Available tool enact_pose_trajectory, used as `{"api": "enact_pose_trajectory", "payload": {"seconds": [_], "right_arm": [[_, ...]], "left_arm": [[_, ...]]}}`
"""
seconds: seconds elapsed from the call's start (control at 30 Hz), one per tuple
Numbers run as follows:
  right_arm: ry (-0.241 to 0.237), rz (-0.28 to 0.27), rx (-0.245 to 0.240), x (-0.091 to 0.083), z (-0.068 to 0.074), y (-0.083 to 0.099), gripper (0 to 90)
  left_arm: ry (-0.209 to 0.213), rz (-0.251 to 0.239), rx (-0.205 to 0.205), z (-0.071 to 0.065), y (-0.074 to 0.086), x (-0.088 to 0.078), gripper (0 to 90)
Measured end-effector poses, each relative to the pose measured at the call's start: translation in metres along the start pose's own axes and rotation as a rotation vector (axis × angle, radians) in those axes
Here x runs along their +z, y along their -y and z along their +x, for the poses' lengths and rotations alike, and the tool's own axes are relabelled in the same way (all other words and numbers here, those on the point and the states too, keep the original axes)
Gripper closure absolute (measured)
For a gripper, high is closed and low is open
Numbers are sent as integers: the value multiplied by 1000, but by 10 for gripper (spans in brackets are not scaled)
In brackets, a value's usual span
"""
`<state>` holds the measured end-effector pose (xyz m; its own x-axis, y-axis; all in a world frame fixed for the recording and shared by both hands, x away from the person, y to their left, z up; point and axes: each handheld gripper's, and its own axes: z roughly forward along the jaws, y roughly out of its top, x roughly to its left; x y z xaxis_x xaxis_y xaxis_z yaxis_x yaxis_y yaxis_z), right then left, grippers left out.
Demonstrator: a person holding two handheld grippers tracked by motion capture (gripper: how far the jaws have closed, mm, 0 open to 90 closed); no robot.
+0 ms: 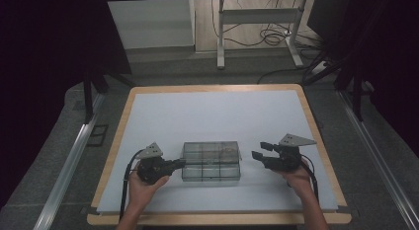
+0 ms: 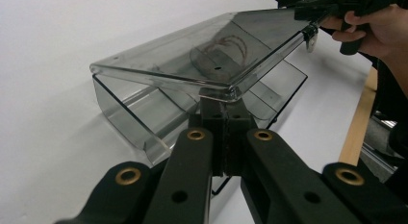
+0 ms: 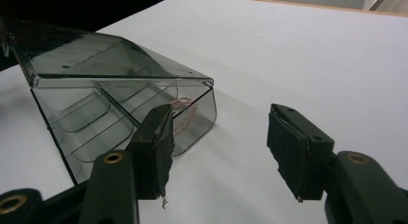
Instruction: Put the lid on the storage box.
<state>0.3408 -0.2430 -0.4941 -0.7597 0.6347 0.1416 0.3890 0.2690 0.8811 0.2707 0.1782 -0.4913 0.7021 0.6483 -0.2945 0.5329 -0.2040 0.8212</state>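
The smoky clear plastic compartment box (image 1: 211, 162) sits near the front middle of the white-topped counter (image 1: 212, 111), and its contents are hard to make out. In the left gripper view a thin reddish-brown cord or wire (image 2: 226, 43) shows dimly through the tinted lid (image 2: 211, 56); in the right gripper view the same reddish loop lies in a compartment at the box's near end. What it is cannot be told. The other compartments, marked off by low dividers, are blurred by reflections. The lid is raised at an angle above the tray. The left tongs (image 2: 222, 100) are closed on the lid's edge, pinching it. The right tongs (image 3: 219, 152) stand wide apart, just beside the box and gripping nothing. The wooden counter rim (image 1: 323, 156) is partly covered by the right hand (image 1: 296, 176).
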Motion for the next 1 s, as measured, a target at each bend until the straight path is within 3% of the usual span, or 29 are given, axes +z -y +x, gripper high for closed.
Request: {"api": "enact_pose_trajectory", "payload": {"seconds": [0.57,0.7,1.0], "right_arm": [[9,17,-2,1,-1,3,416],[9,16,-2,1,-1,4,416],[10,22,-3,2,-1,5,415]], "left_arm": [[13,36,-3,3,12,1,900],[32,33,-12,5,14,0,900],[25,45,-11,7,17,-1,900]]}}
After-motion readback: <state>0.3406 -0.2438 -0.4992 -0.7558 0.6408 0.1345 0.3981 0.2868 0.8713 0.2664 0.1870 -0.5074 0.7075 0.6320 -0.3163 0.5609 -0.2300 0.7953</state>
